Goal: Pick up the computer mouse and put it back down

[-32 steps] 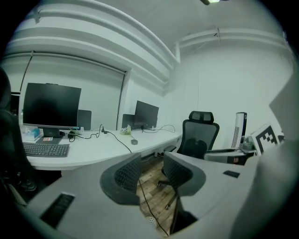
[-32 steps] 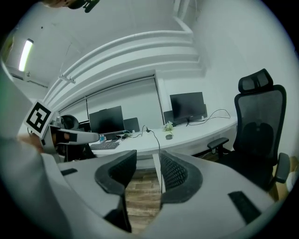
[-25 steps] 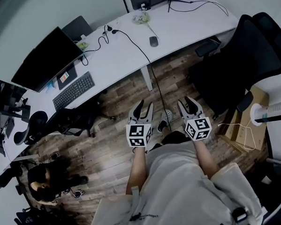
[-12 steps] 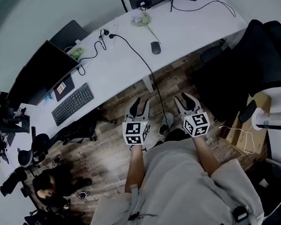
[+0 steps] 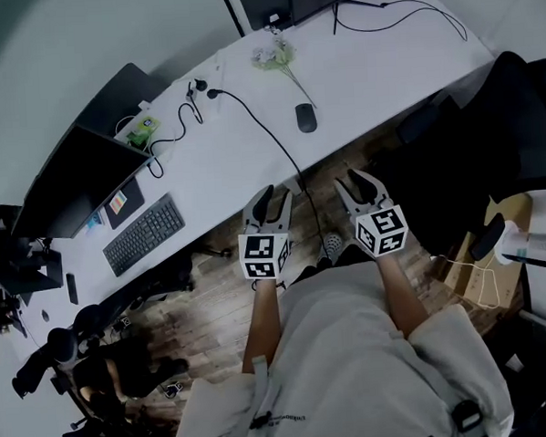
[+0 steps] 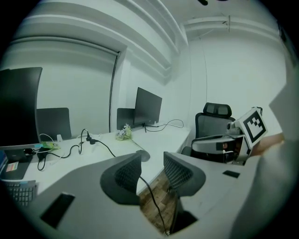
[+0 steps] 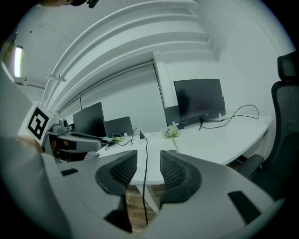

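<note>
Desk (image 5: 374, 61) is seen closer than a second ago; both grippers are carried up to its edge. Left gripper (image 5: 274, 196) and right gripper (image 5: 355, 179) are held partly open, nothing gripped. Computer mouse (image 5: 306, 118) is left untouched on desk, well ahead, probably nearer right gripper. Approach is judged unfinished.

A long white desk (image 5: 366, 71) curves along a pale wall (image 5: 81, 40) above a wood-plank floor (image 5: 213, 294). Black monitors (image 5: 70, 182) stand on the desk. A black mesh chair (image 5: 514, 109) sits near its right end. A strip light (image 7: 18, 60) glows overhead.
</note>
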`<state>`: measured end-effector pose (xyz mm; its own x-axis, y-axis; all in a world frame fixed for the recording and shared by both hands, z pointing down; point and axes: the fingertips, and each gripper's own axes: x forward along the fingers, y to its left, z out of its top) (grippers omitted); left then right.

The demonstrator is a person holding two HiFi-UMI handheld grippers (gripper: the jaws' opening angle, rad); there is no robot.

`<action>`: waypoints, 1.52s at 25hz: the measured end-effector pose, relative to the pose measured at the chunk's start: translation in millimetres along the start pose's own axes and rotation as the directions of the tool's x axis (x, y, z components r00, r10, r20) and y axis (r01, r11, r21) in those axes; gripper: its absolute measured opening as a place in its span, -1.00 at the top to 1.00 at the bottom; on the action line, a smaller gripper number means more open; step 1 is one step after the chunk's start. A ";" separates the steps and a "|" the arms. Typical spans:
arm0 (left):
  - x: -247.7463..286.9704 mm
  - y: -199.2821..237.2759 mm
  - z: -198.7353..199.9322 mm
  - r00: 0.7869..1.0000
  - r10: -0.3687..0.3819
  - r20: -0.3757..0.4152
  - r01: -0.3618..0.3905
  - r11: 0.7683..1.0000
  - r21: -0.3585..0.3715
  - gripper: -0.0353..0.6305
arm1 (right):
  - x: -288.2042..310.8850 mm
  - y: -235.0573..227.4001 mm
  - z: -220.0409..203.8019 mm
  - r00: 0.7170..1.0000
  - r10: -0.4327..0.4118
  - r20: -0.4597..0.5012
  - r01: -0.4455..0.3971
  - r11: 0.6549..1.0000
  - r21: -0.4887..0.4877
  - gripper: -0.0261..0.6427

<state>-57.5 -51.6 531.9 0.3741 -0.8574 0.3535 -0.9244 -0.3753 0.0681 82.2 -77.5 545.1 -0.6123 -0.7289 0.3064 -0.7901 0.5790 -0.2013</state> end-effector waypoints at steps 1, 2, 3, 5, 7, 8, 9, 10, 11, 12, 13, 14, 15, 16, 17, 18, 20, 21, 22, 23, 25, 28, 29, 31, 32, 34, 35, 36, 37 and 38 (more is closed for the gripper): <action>4.9 4.7 2.1 1.000 0.000 -0.003 0.000 1.000 -0.003 0.43 | 8.0 -4.5 6.0 1.000 -0.004 0.003 0.004 1.000 0.002 0.45; 9.0 9.1 3.7 1.000 0.001 -0.007 -0.001 1.000 -0.007 0.43 | 15.2 -8.8 12.1 1.000 -0.009 0.007 0.009 1.000 0.003 0.46; 12.4 12.5 4.9 1.000 0.002 -0.010 -0.002 1.000 -0.010 0.43 | 21.5 -12.6 16.7 1.000 -0.011 0.010 0.011 1.000 0.003 0.46; 15.5 18.4 5.7 1.000 0.006 -0.017 -0.006 1.000 -0.016 0.43 | 32.5 -16.0 18.7 1.000 -0.006 -0.003 0.006 1.000 -0.002 0.45; 13.0 28.4 7.0 0.999 0.028 -0.019 -0.029 1.000 -0.008 0.43 | 43.7 -15.7 14.8 0.999 0.007 -0.033 -0.008 1.000 -0.013 0.39; 10.2 35.8 8.4 0.999 0.048 -0.018 -0.047 0.999 0.005 0.43 | 49.0 -15.7 13.3 0.999 0.009 -0.045 -0.010 1.000 -0.020 0.35; 7.6 43.8 10.1 0.998 0.065 -0.018 -0.065 0.998 0.018 0.43 | 53.9 -16.2 12.8 0.999 0.008 -0.052 -0.010 1.000 -0.027 0.35; 6.4 51.3 12.0 0.997 0.076 -0.019 -0.076 0.997 0.028 0.43 | 58.5 -17.4 13.5 0.998 0.007 -0.056 -0.009 1.000 -0.030 0.35; 7.0 57.7 14.4 0.997 0.081 -0.018 -0.080 0.996 0.034 0.43 | 62.8 -19.1 15.3 0.998 0.006 -0.058 -0.008 1.000 -0.029 0.34; 8.7 63.4 17.1 0.997 0.080 -0.017 -0.079 0.996 0.038 0.43 | 67.1 -20.6 17.4 0.998 0.004 -0.059 -0.006 1.000 -0.027 0.33; 10.7 69.0 20.1 0.997 0.076 -0.015 -0.075 0.996 0.039 0.43 | 71.9 -21.2 19.3 0.998 0.002 -0.061 -0.003 1.000 -0.023 0.32; 13.1 74.8 23.4 0.998 0.069 -0.012 -0.069 0.997 0.039 0.43 | 77.4 -20.7 20.6 0.998 -0.001 -0.065 0.000 1.000 -0.020 0.31; 16.0 80.6 26.8 0.998 0.060 -0.009 -0.060 0.997 0.038 0.43 | 83.6 -19.7 21.3 0.998 -0.004 -0.070 0.003 1.000 -0.015 0.29; 20.1 86.1 30.4 0.999 0.049 -0.006 -0.049 0.998 0.037 0.43 | 90.1 -19.1 21.9 0.997 -0.009 -0.075 0.008 1.000 -0.009 0.27; 25.3 91.0 33.8 0.999 0.036 -0.002 -0.036 0.999 0.037 0.43 | 96.5 -19.4 22.7 0.997 -0.017 -0.080 0.017 1.000 -0.004 0.26; 31.2 95.2 37.0 1.000 0.021 0.000 -0.021 0.999 0.034 0.43 | 102.6 -20.3 23.8 0.996 -0.030 -0.084 0.030 1.000 0.003 0.26; 43.1 102.7 42.9 1.000 -0.013 -0.001 0.013 0.999 0.033 0.43 | 114.0 -22.3 26.8 0.994 -0.062 -0.089 0.064 0.998 0.019 0.25; 48.5 106.0 45.8 0.999 -0.031 -0.003 0.032 0.999 0.034 0.43 | 119.2 -22.9 28.1 0.993 -0.079 -0.092 0.081 0.996 0.026 0.25; 53.6 108.8 48.6 0.999 -0.050 -0.005 0.050 0.998 0.035 0.43 | 124.1 -23.5 29.1 0.991 -0.094 -0.096 0.097 0.995 0.031 0.25; 59.0 111.2 50.8 0.998 -0.068 -0.007 0.068 0.997 0.035 0.43 | 129.1 -24.9 29.7 0.989 -0.108 -0.101 0.112 0.993 0.035 0.25; 71.0 115.5 54.3 0.995 -0.100 -0.011 0.101 0.994 0.033 0.43 | 139.9 -29.9 30.3 0.985 -0.135 -0.110 0.141 0.989 0.044 0.24; 87.7 120.6 59.9 0.989 -0.146 -0.019 0.147 0.988 0.040 0.43 | 156.4 -38.7 30.7 0.976 -0.177 -0.124 0.185 0.981 0.062 0.22; 92.4 121.9 61.2 0.986 -0.163 -0.024 0.164 0.986 0.044 0.43 | 161.7 -41.0 30.2 0.973 -0.191 -0.132 0.201 0.977 0.067 0.22; 101.1 124.5 62.2 0.981 -0.193 -0.035 0.195 0.980 0.046 0.43 | 172.6 -45.0 27.6 0.965 -0.214 -0.148 0.227 0.971 0.074 0.21; 105.5 125.9 62.4 0.978 -0.206 -0.039 0.208 0.977 0.045 0.43 | 178.3 -46.9 26.1 0.962 -0.223 -0.157 0.236 0.969 0.074 0.20; 113.3 128.3 63.2 0.972 -0.229 -0.043 0.231 0.972 0.043 0.43 | 188.6 -50.3 22.9 0.955 -0.237 -0.176 0.253 0.965 0.073 0.18; 116.4 129.1 63.3 0.970 -0.240 -0.045 0.242 0.969 0.042 0.43 | 192.9 -52.0 20.7 0.952 -0.245 -0.185 0.262 0.962 0.073 0.18; 119.3 129.8 63.3 0.967 -0.251 -0.046 0.252 0.967 0.040 0.43 | 196.7 -54.2 18.2 0.947 -0.254 -0.195 0.272 0.960 0.072 0.18; 122.1 130.7 63.1 0.965 -0.260 -0.046 0.262 0.964 0.037 0.43 | 200.7 -56.6 15.5 0.943 -0.262 -0.206 0.281 0.957 0.071 0.18; 124.6 132.0 62.7 0.962 -0.267 -0.048 0.269 0.963 0.034 0.43 | 204.9 -58.9 12.7 0.939 -0.268 -0.216 0.289 0.955 0.070 0.17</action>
<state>-128.2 -230.0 526.4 0.6036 -0.7078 0.3670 -0.7865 -0.6039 0.1289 3.0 -265.6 607.8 -0.3563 -0.7605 0.5428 -0.9334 0.3166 -0.1691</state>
